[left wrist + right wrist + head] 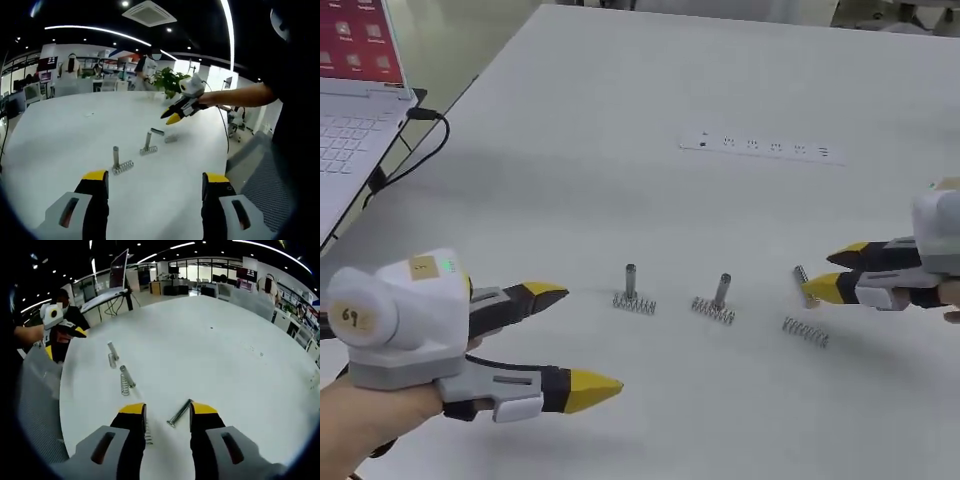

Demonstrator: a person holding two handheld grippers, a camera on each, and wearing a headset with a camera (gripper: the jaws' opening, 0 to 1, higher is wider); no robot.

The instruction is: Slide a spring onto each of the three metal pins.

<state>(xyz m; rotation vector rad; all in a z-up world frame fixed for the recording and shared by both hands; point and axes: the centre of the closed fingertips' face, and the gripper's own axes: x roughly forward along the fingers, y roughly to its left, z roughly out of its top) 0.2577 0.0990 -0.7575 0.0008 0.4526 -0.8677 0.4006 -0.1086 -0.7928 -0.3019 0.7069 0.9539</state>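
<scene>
1. The left gripper [570, 340] hangs over the table [620, 180], down and left of the power strip [762, 146], with its jaws spread wide and holding nothing.
2. The right gripper [830, 270], below the strip's right end, is parted. The third pin [801, 277] lies slanted between its jaws, unclamped.
3. Below the strip, the left pin [631, 280] and middle pin [722, 290] stand upright. 3 springs lie loose beside the pins: left spring [634, 303], middle spring [713, 311], third spring [806, 331].

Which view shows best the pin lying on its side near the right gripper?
The right gripper view: the fallen pin lies close and whole between the open jaws of the right gripper. The head view shows it small, beside a jaw tip. The left gripper view shows it far and tiny.
</scene>
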